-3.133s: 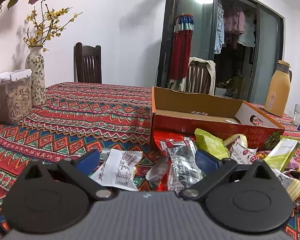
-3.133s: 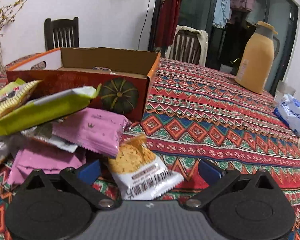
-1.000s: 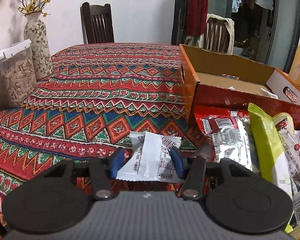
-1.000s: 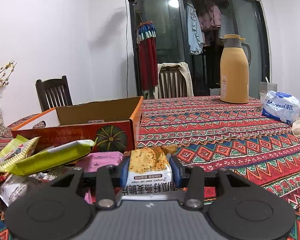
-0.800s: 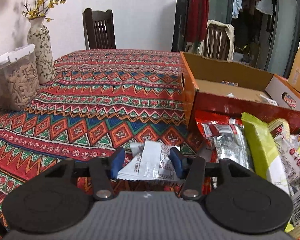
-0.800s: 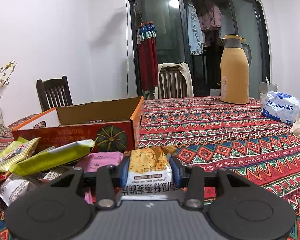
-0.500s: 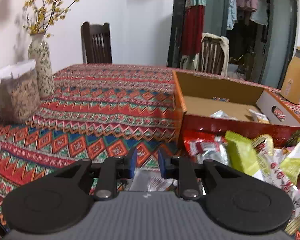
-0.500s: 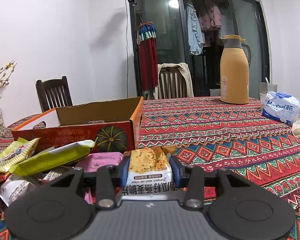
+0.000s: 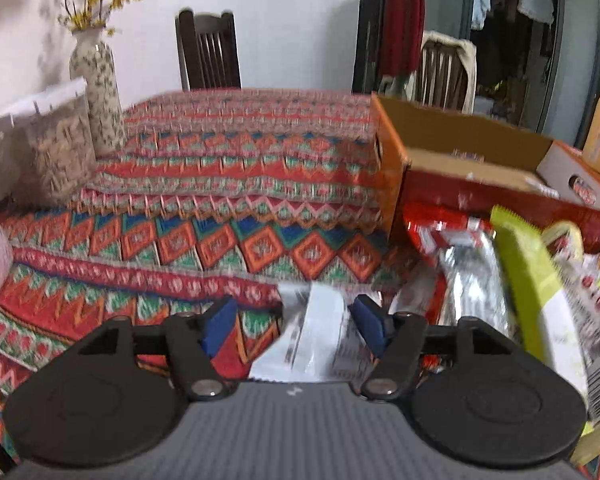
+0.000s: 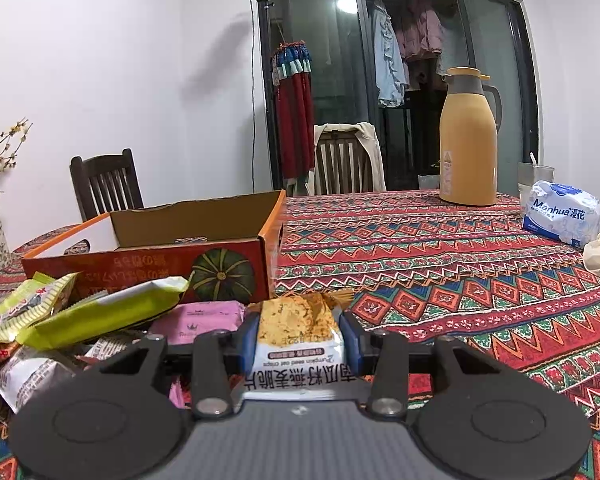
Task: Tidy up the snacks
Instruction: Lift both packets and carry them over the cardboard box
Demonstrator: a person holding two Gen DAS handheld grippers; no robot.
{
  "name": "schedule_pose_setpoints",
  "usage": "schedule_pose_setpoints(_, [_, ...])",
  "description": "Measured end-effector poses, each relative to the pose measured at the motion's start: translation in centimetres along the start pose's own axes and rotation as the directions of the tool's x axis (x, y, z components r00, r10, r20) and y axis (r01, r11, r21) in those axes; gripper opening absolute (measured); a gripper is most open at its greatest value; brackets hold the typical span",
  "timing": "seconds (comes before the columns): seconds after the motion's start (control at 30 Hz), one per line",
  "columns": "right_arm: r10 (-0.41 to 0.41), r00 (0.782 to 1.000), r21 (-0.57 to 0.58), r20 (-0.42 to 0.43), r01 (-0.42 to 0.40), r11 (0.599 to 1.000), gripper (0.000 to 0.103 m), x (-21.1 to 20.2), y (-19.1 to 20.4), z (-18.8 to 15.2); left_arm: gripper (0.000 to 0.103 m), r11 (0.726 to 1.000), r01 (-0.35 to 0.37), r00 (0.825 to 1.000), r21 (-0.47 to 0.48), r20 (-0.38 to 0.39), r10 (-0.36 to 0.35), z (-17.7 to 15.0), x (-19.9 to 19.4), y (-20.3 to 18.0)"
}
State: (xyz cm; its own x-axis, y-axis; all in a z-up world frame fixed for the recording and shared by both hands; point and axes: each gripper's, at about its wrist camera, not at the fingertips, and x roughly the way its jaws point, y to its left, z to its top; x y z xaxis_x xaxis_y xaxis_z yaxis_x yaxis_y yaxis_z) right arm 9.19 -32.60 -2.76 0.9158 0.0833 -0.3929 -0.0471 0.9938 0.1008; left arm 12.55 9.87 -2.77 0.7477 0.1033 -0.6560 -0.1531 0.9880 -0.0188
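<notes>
White foil packet [image 9: 316, 336] lies on the tablecloth between the spread fingers of the left gripper [image 9: 296, 320], ungripped, while the right gripper [image 10: 299, 338] clamps the crisps packet [image 10: 298, 334]; next both probably go into the cardboard box [image 10: 188, 256].

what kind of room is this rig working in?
Most likely a home dining room. A table under a patterned tablecloth has wooden dining chairs around it, a thermos jug stands on it, and laundry hangs behind the glass doors, which suggests an enclosed balcony.
</notes>
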Motion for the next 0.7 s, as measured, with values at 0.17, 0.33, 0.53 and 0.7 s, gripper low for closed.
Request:
schedule_pose_setpoints(0.17, [-0.001,1.000,0.001,0.001,0.001,1.000,0.042,0.0,0.0,0.0,0.058,1.000,0.000,1.000,0.012,-0.007,0.000,-0.7,0.3,-0.2])
schedule_pose_setpoints(0.33, [-0.001,1.000,0.000,0.001,0.001,1.000,0.042,0.0,0.0,0.0,0.045,1.000,0.009,1.000,0.023,0.020,-0.009,-1.0,-0.1,-0.5])
schedule_pose_setpoints(0.53, [-0.001,1.000,-0.001,0.003,0.001,1.000,0.042,0.0,0.0,0.0,0.045,1.000,0.000,0.998,0.016,0.064,-0.002,-0.5,-1.3,-0.7])
schedule_pose_setpoints(0.7, [-0.001,1.000,-0.002,-0.004,0.001,1.000,0.042,-0.2,0.4,0.4,0.045,1.000,0.013,0.989,0.023,0.149,-0.016,1.1,-3.7,-1.2])
